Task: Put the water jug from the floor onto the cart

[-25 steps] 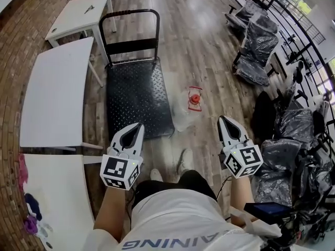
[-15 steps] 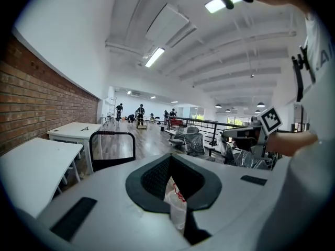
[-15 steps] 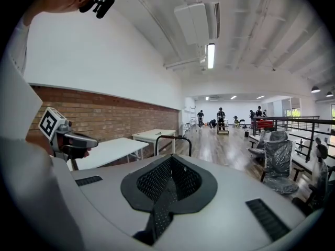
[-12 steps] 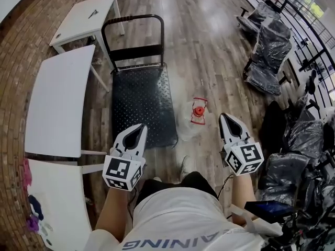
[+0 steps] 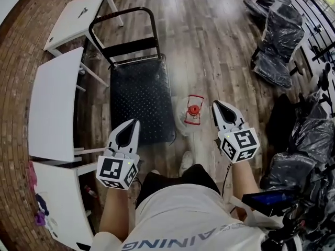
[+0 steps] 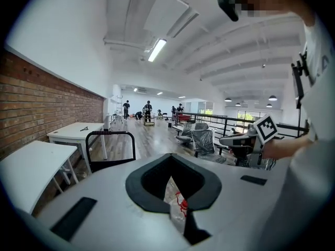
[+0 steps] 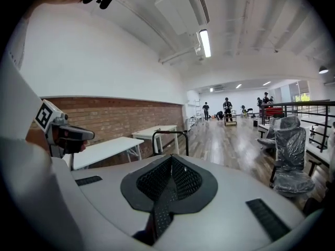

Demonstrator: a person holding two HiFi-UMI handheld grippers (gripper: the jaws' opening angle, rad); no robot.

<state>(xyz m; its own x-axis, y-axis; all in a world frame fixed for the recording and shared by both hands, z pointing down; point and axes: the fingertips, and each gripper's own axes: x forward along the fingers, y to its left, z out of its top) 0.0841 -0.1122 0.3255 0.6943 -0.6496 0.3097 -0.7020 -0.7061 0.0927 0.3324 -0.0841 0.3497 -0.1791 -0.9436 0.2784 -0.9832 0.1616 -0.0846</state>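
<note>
Head view: from the water jug (image 5: 191, 111), upright beside the cart (image 5: 137, 93), the right gripper (image 5: 216, 105) sits just right and the left gripper (image 5: 135, 124) farther left; both are closed and empty.

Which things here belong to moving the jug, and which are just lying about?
For the job: jug; cart; left hand-held gripper; right hand-held gripper.
Lying about: white tables; wrapped chairs.
</note>
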